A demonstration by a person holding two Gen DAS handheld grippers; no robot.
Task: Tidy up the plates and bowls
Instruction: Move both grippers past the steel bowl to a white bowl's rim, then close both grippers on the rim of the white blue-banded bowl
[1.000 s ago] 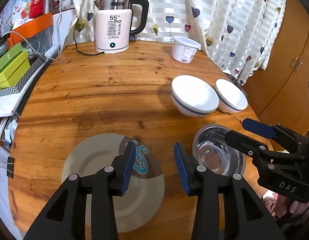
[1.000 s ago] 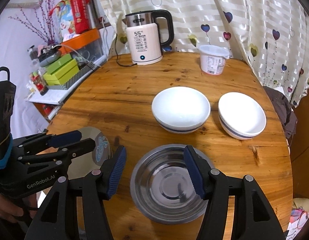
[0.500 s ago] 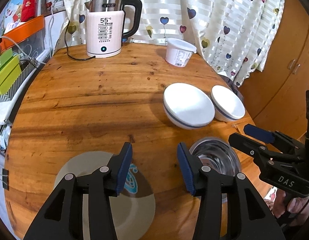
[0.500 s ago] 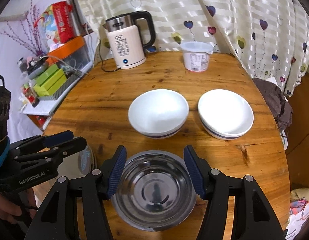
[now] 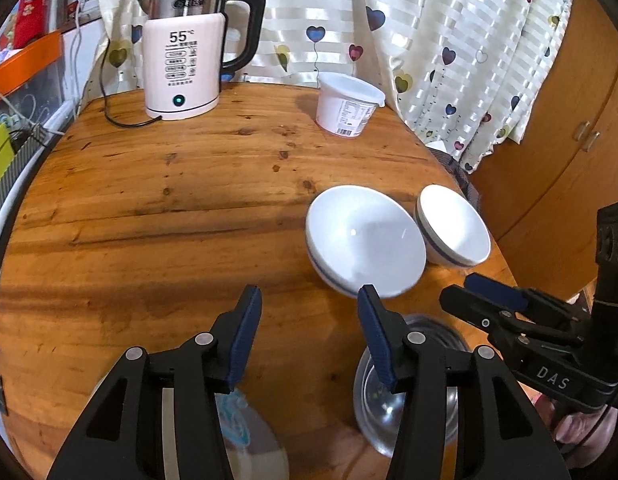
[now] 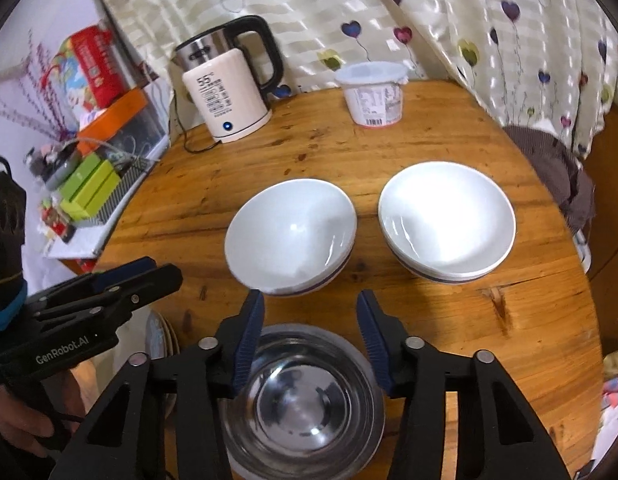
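Both grippers have travelled forward over the table since the earlier frames: the plate and steel bowl have slid toward the bottom edge of each view, the white bowls have drawn nearer.

Left gripper [image 5: 309, 316]: jaws have just been opening and stand moderately wide, nothing between the pads, only bare wood beneath; tips point toward the kettle side of the table.

Right gripper [image 6: 310, 314]: jaws have just been closing to a narrower gap; no pad touches anything. The steel bowl shows below and between the fingers, its far rim at about the fingertips.

Plate [image 5: 245, 436]: pale, round, blue motif, lying flat at the near left edge of the table, largely hidden under the left gripper's body.

Steel bowl [image 6: 305, 396]: round, mouth upward, near edge of table, just beside the plate on its right.

White bowl, left [image 6: 291, 234]: blue band near the base, mouth upward and tipped a little toward the camera; stands just beyond the steel bowl.

White bowl, right [image 6: 447, 226]: same pattern, upright, just beside the first, a narrow gap between them, near the table's right edge.

All four are round, so no long axis.

Table [image 5: 169, 208]: round, varnished wood.

Tub [image 5: 347, 106]: white, lidded, printed label, far side.

Kettle [image 5: 185, 64]: cream and steel, black handle, display reading 55, far side, cord trailing left.

Curtain [image 5: 429, 32]: striped, heart print, behind the table.
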